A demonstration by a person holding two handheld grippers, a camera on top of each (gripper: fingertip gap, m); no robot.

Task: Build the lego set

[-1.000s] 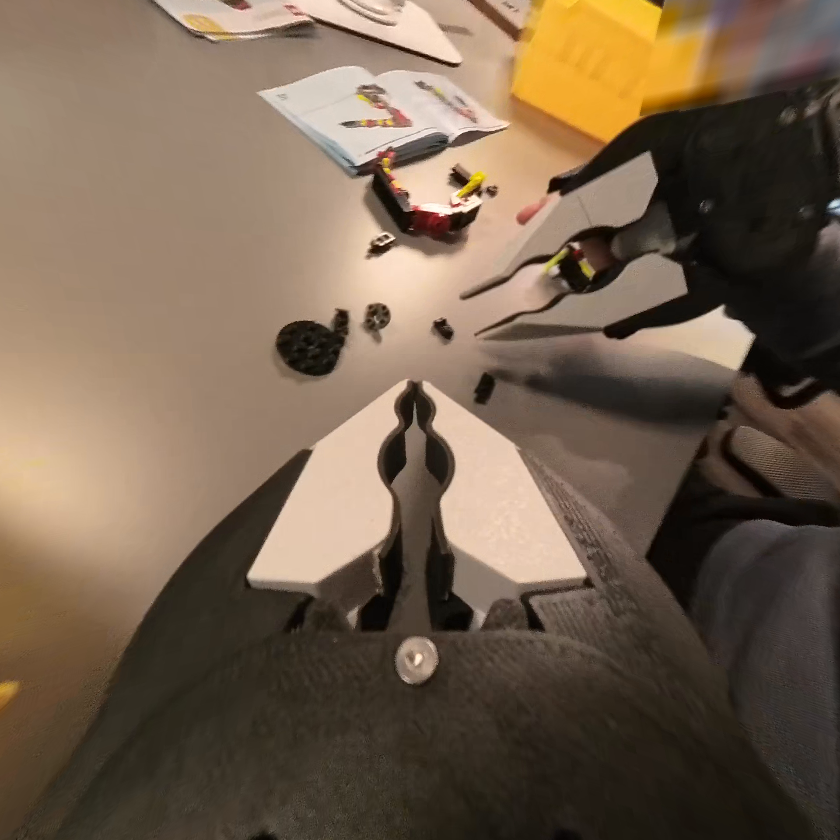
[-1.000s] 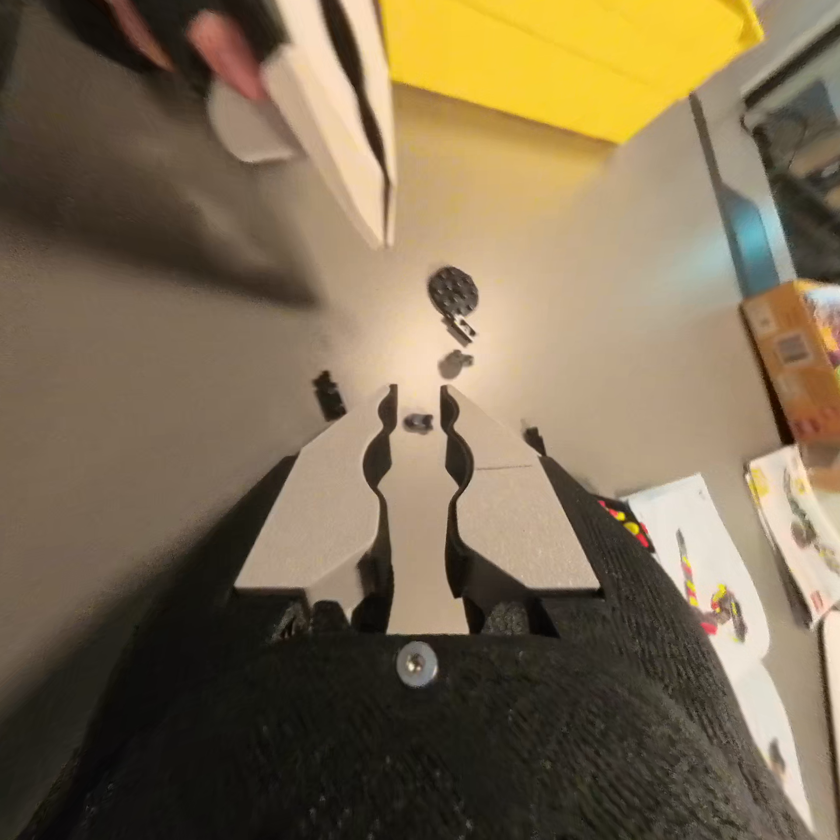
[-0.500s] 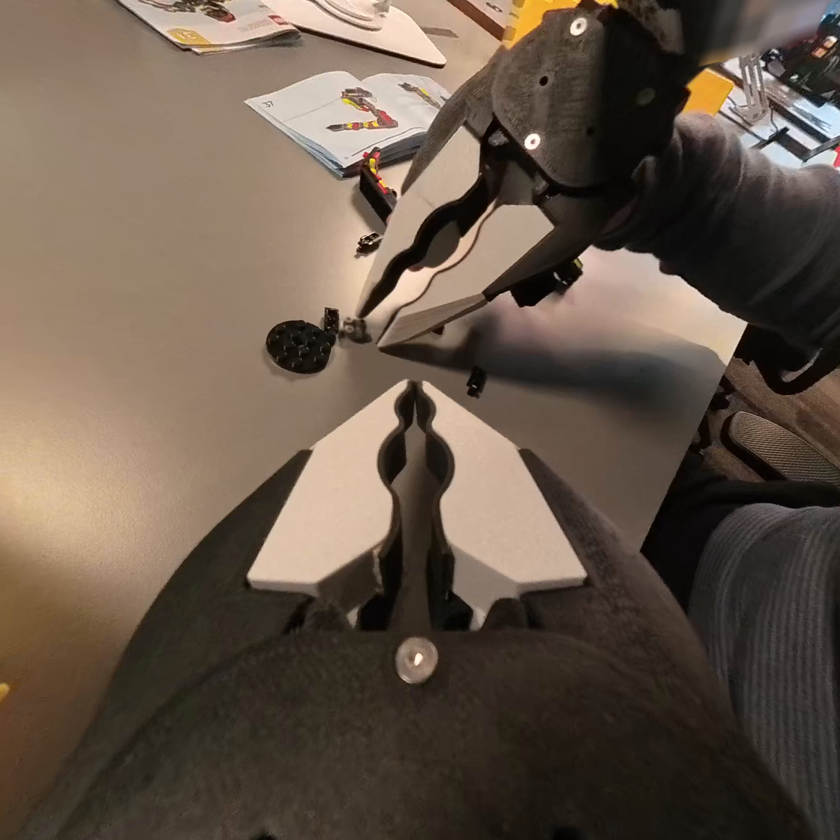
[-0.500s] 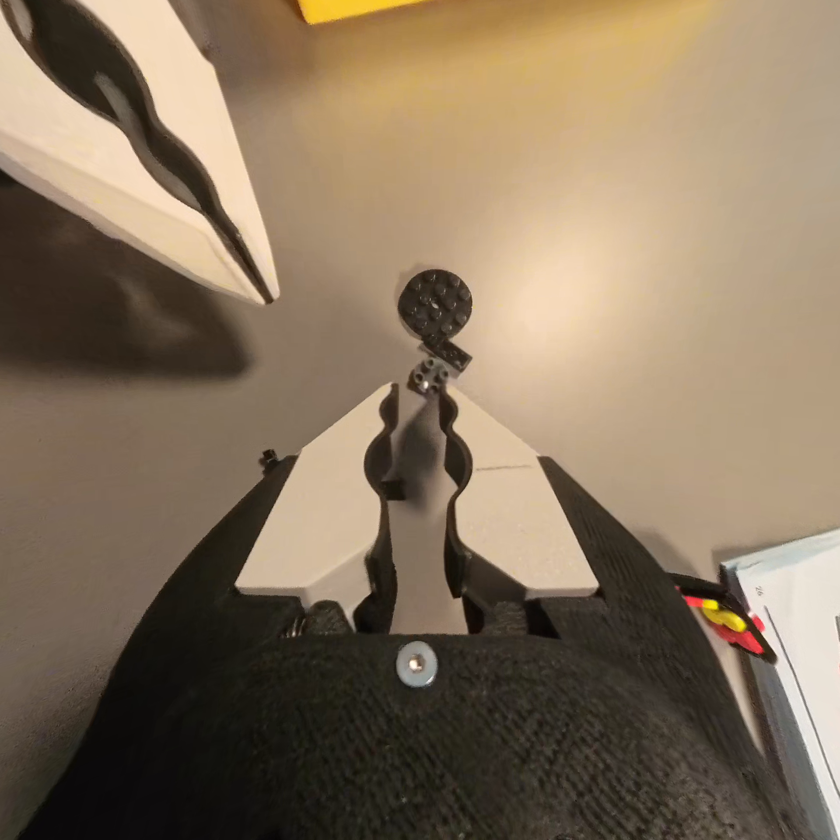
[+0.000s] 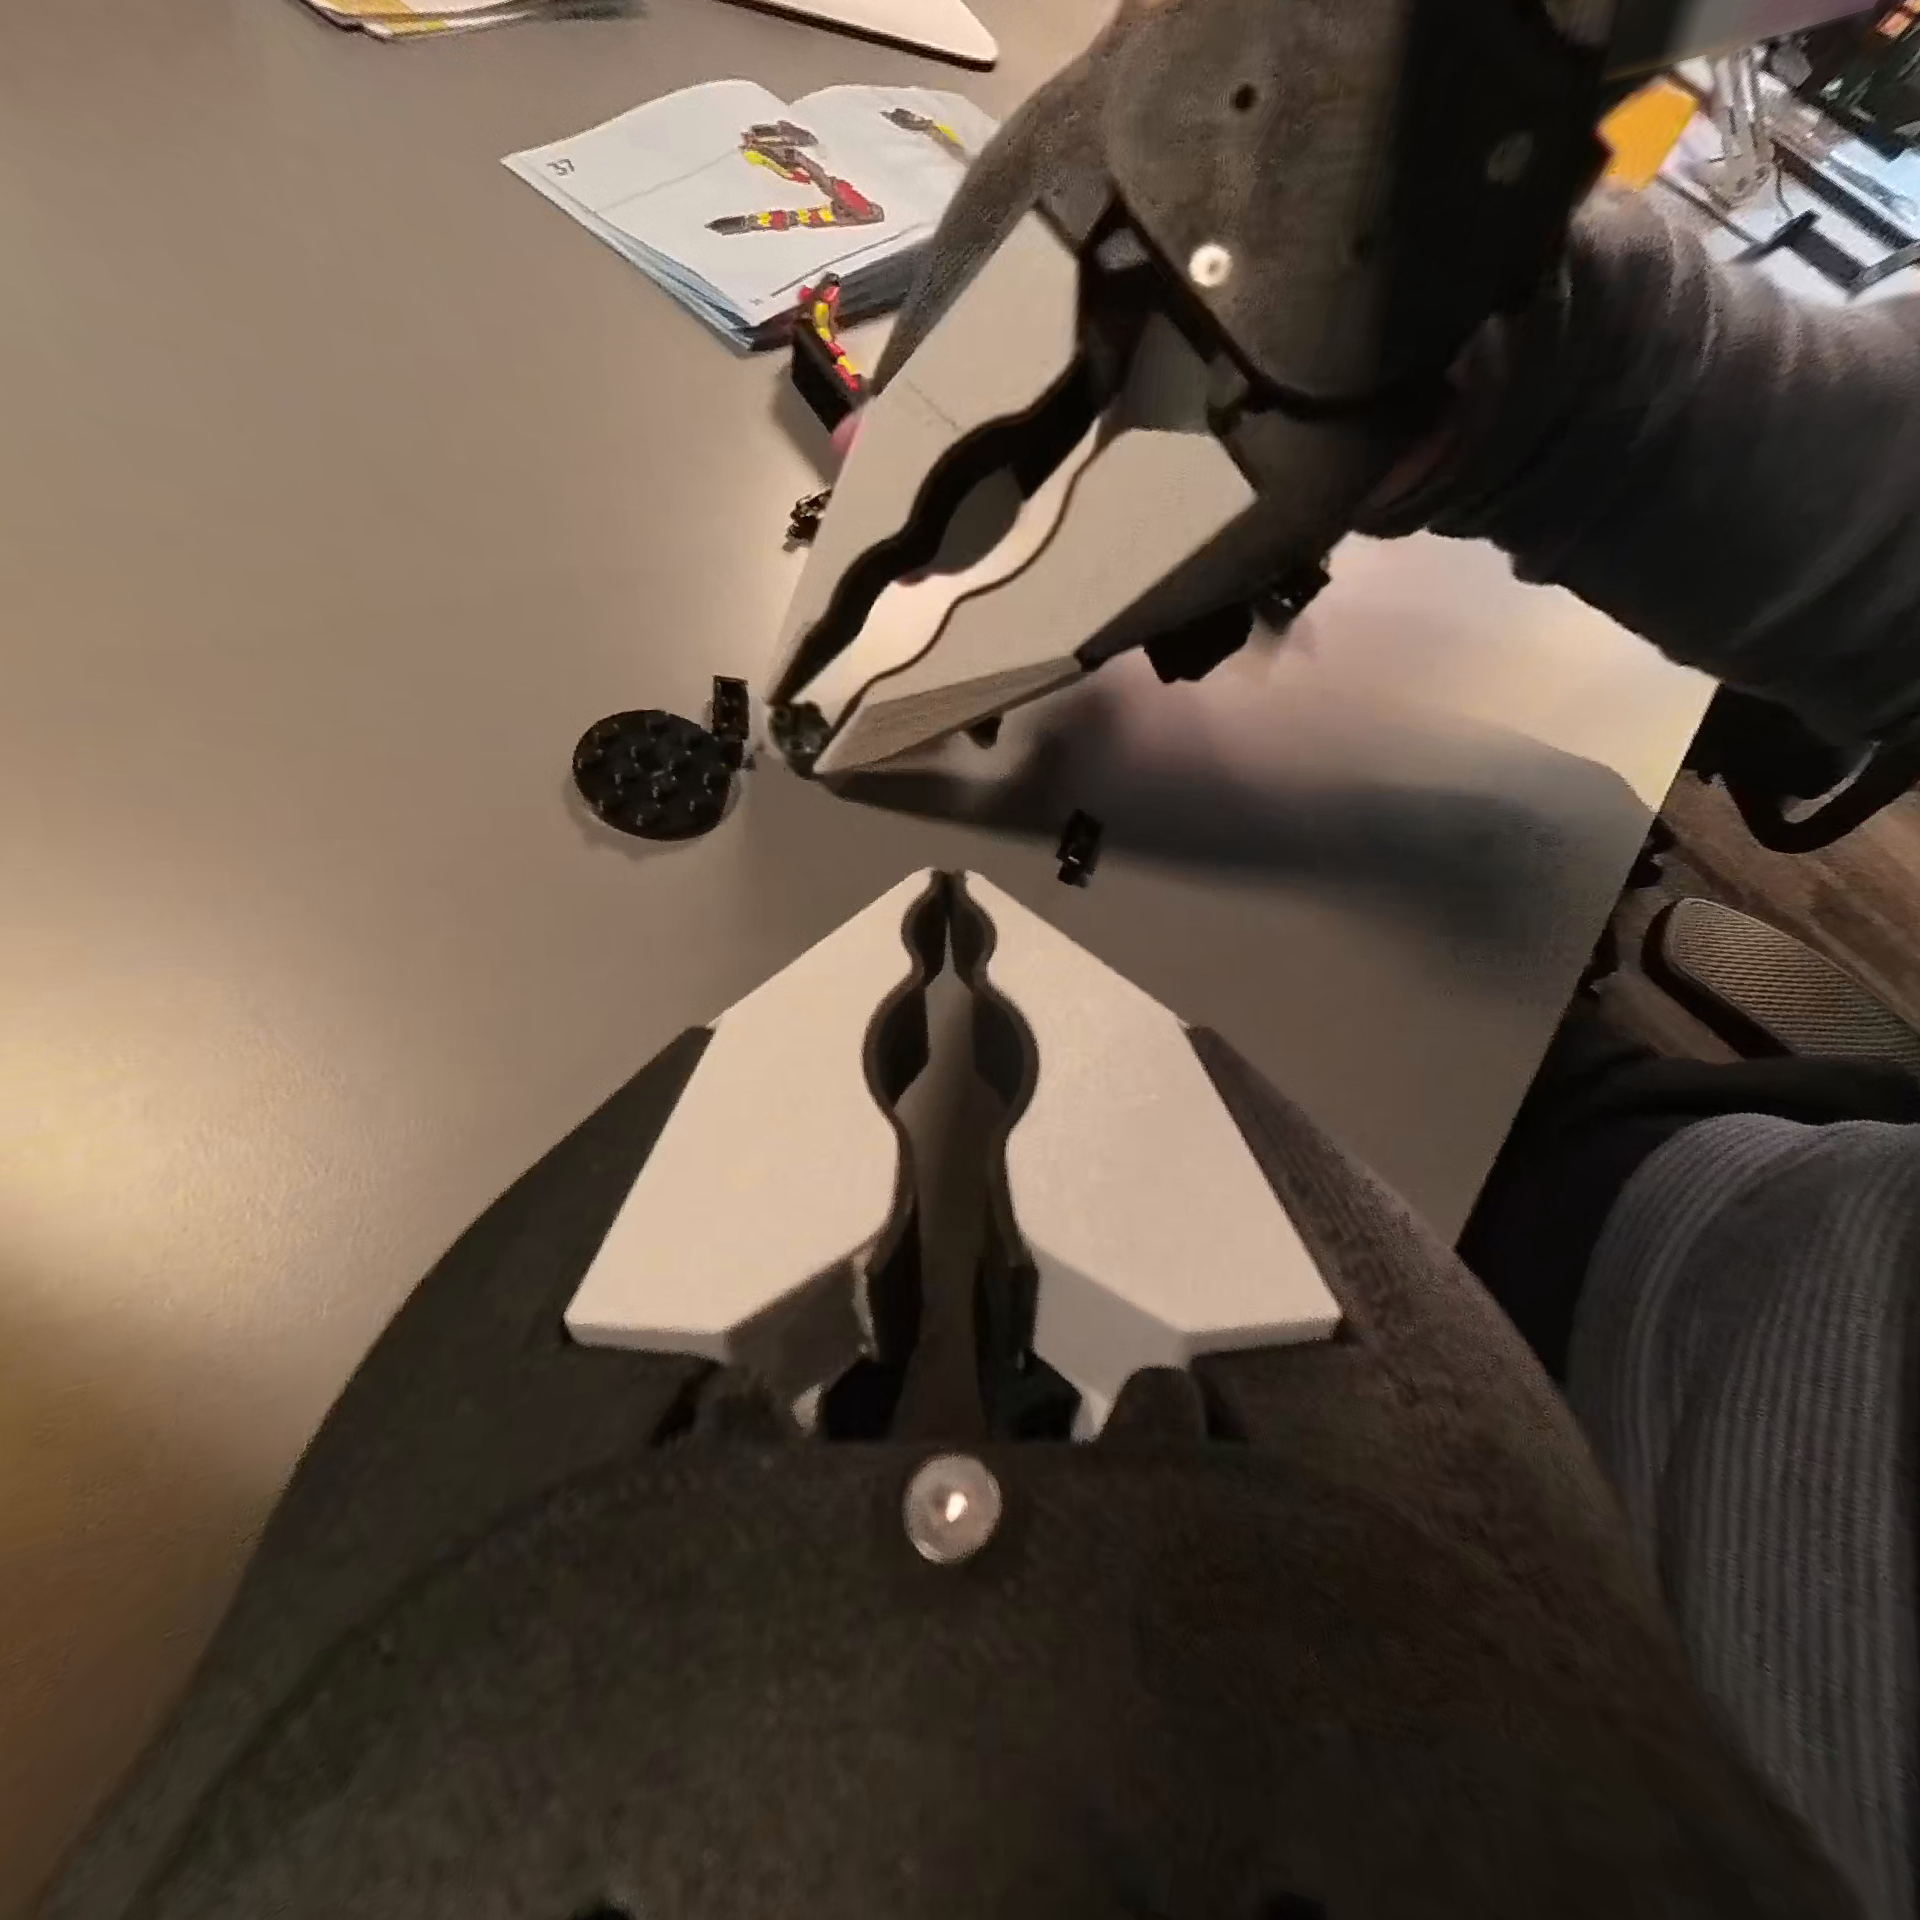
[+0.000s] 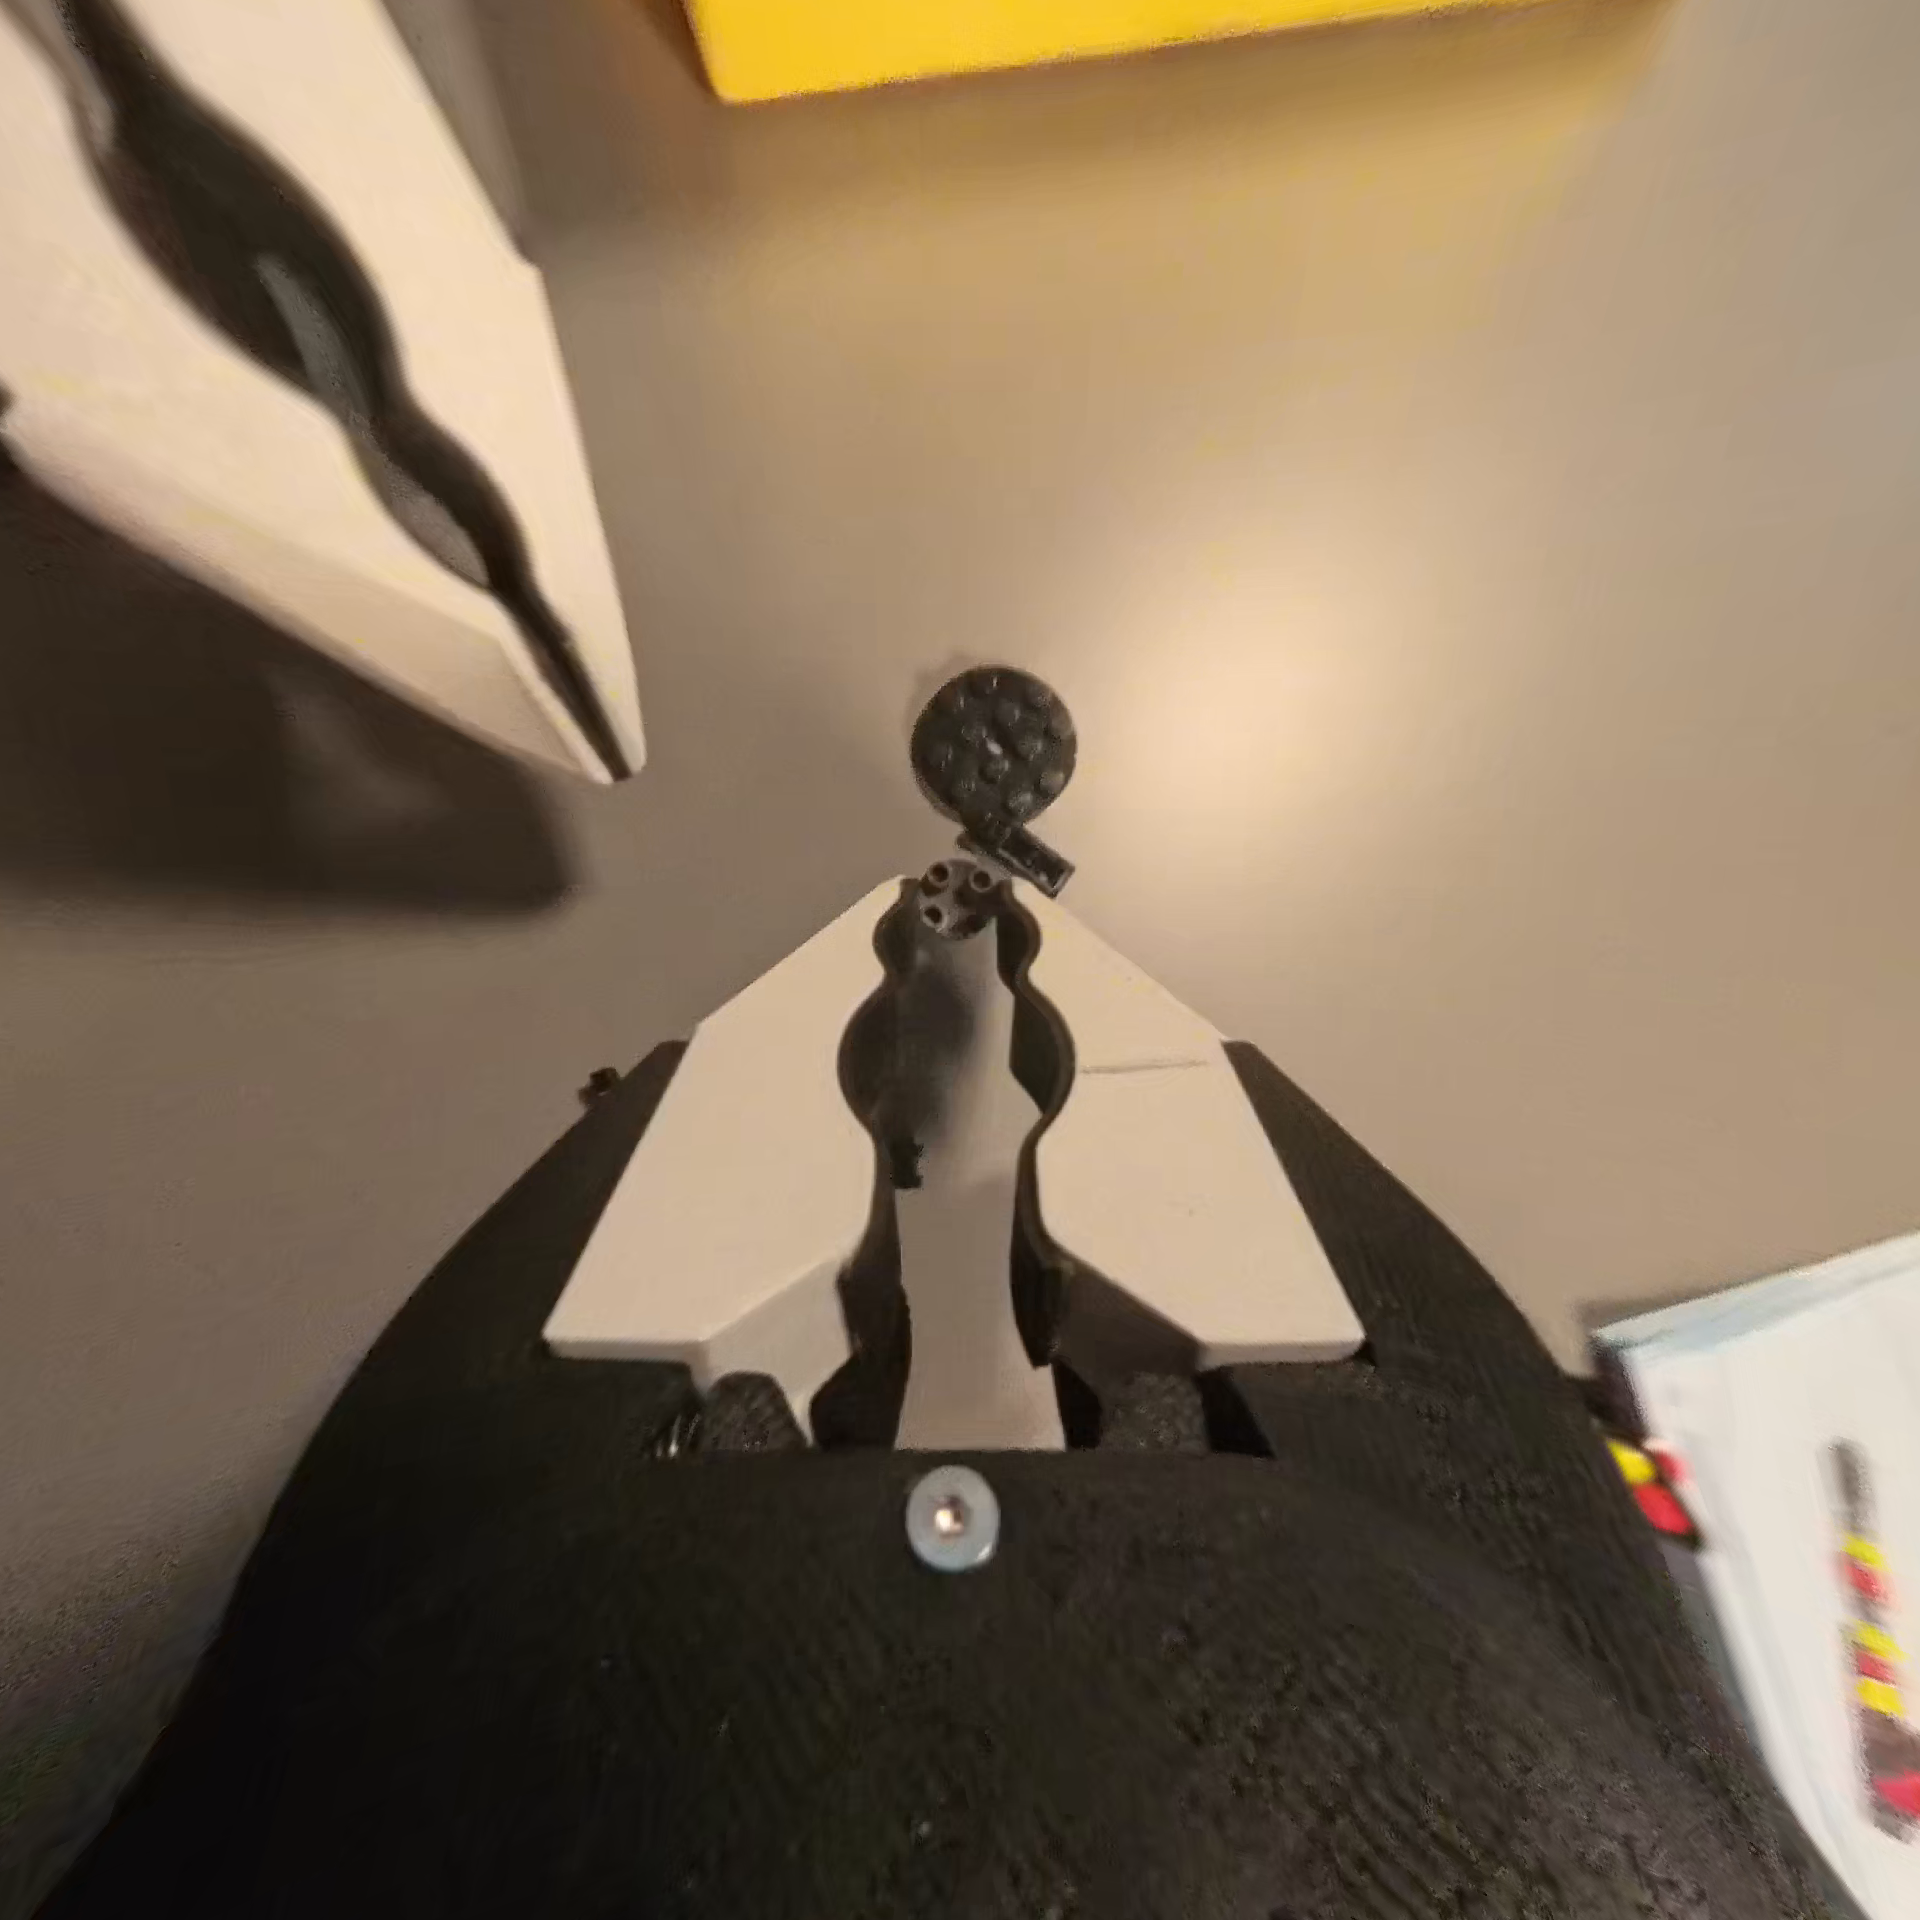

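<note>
A small round dark grey lego piece [image 6: 956,896] lies on the grey table between the tips of my right gripper [image 6: 954,914], which close on it from both sides. Just beyond it are a small black plate [image 6: 1023,852] and a round black studded plate [image 6: 992,748]. In the left wrist view the right gripper [image 5: 798,740] reaches down from the upper right beside the round plate [image 5: 655,774]. My left gripper [image 5: 945,883] is shut and empty, hovering a little nearer than these pieces. It also shows in the right wrist view [image 6: 613,764] at upper left.
An open instruction booklet [image 5: 727,177] lies farther back, with a partly built red, yellow and black model [image 5: 826,353] at its edge. A loose black piece [image 5: 1077,847] lies right of my left gripper. A yellow box [image 6: 1039,42] stands beyond. The table edge [image 5: 1621,935] runs along the right. My hands' fingertips stand some 6 cm from each other.
My right gripper swung down from the right to the small round piece and its jaws narrowed onto it. My left gripper stayed shut and nearly still.
</note>
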